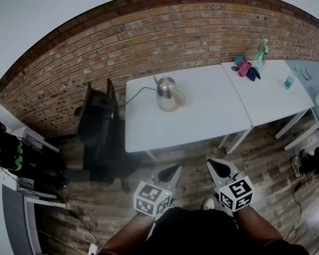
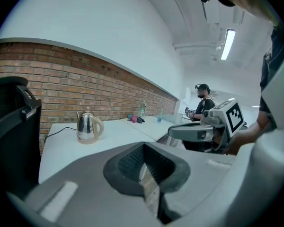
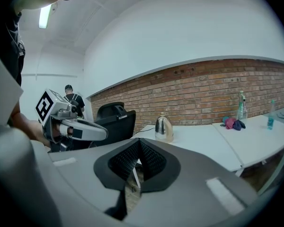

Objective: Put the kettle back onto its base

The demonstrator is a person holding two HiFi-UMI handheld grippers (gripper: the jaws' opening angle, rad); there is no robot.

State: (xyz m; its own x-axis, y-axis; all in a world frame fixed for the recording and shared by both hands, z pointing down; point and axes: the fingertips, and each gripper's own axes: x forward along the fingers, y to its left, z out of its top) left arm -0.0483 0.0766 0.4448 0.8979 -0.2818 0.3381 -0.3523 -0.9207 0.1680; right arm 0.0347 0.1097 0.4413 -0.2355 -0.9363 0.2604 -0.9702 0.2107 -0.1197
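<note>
The kettle (image 1: 166,92) stands upright near the back edge of a white counter (image 1: 202,124), on what looks like a beige base, its spout towards the brick wall (image 1: 149,41). A cord (image 1: 138,92) runs from it off the counter's left edge. Nothing touches the kettle. Both grippers are well apart from it, low in the head view over the wooden floor (image 1: 85,158) in front of the counter. The left gripper (image 1: 170,170) has its jaws clenched together, and its own view shows nothing between them. The right gripper (image 1: 219,167) is clenched and empty as well. The two are side by side, both pointing towards the counter, and each shows in the other's view. A black chair (image 1: 98,118) stands just left of the counter. On the right, a second white counter (image 1: 276,97) butts against the first. It carries a tall bottle (image 1: 261,51), a pink and blue bundle of cloths (image 1: 245,69) and a small blue bottle (image 1: 290,81). In the left gripper view, another person (image 2: 204,103) stands far off.
</note>
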